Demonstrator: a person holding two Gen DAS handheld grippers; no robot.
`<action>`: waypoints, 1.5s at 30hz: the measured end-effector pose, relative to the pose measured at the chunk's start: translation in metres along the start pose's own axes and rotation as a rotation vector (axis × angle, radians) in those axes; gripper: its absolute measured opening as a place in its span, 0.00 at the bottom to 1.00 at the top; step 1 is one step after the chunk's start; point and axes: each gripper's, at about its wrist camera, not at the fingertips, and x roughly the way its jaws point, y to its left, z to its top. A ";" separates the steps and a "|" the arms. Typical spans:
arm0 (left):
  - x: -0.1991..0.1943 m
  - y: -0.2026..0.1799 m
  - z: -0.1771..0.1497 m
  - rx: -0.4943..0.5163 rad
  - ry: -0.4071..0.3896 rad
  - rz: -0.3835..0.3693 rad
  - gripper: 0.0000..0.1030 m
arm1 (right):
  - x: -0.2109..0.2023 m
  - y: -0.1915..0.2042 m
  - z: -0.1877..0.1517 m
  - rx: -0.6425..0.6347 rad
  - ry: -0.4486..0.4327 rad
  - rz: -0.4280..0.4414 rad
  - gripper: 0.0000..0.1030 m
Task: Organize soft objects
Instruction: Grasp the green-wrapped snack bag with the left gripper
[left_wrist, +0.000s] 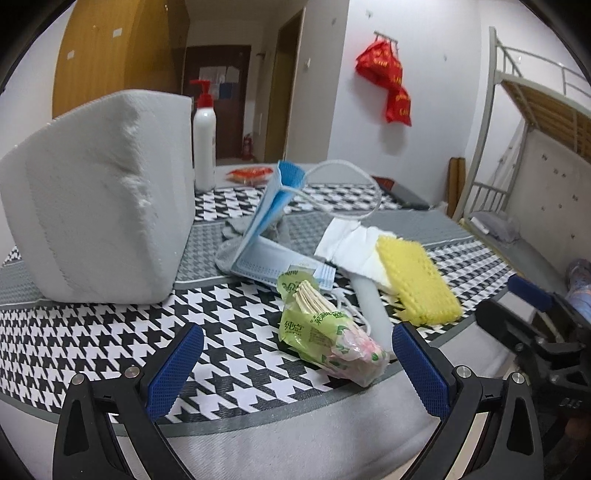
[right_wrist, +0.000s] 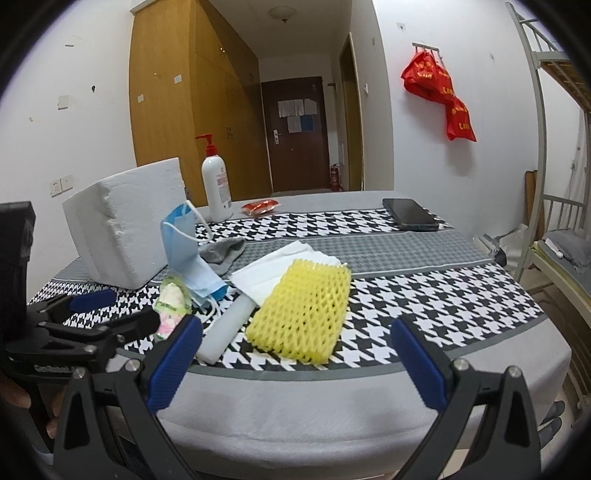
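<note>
A jumble of soft things lies on the houndstooth table cover (left_wrist: 110, 332). The green tissue pack (left_wrist: 321, 328) is just ahead of my left gripper (left_wrist: 295, 354), which is open and holds nothing. Behind it are a blue face mask (left_wrist: 266, 221), a grey sock (left_wrist: 236, 229), a white folded cloth (left_wrist: 351, 243), a white foam stick (left_wrist: 369, 302) and a yellow foam net (left_wrist: 417, 280). My right gripper (right_wrist: 297, 343) is open and empty at the table's near edge, with the yellow foam net (right_wrist: 303, 310) right in front. The face mask (right_wrist: 192, 254) and tissue pack (right_wrist: 171, 299) lie to its left.
A big white foam block (left_wrist: 96, 192) stands at the left, with a red-pump lotion bottle (right_wrist: 216, 184) and a red packet (right_wrist: 260, 206) behind it. A black phone (right_wrist: 410, 214) lies at the far right. A bunk bed frame (right_wrist: 543, 147) stands right of the table.
</note>
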 end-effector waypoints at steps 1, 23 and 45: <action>0.003 -0.001 0.001 0.001 0.007 0.006 0.98 | 0.001 -0.001 0.000 0.000 0.001 -0.001 1.00; 0.044 -0.002 0.005 -0.048 0.108 0.036 0.46 | 0.013 -0.010 -0.001 0.000 0.010 0.036 1.00; 0.001 0.018 -0.002 0.031 -0.023 0.051 0.29 | 0.046 -0.001 0.004 0.033 0.102 -0.023 1.00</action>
